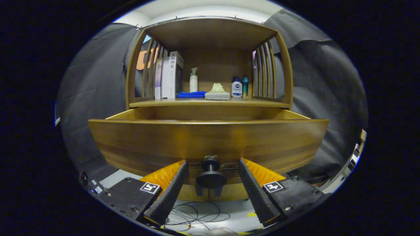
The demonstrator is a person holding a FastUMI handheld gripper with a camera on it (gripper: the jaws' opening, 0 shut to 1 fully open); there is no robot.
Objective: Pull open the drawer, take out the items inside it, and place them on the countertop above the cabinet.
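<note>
Straddling the drawer's black knob (210,173), the gripper (210,173) has its two ribbed fingers (170,191) spread wide, one on each side of the knob and neither touching it, so it is released and grips nothing. The wooden drawer (208,141) is already pulled out toward the near side, its front panel just ahead of the fingers. By my reading the opening step is done, or nearly so, and taking out the contents comes next. That calls for lifting the gripper above the front panel and reaching down inside; what lies in the drawer is hidden behind that panel.

On the countertop (210,103) above, under the shelf frame, I count:
- about three upright books (170,78), far left
- one folded blue cloth (191,94)
- one white spray bottle (194,80)
- one pale sponge-like block (217,94)
- two small bottles (236,88), far right
</note>
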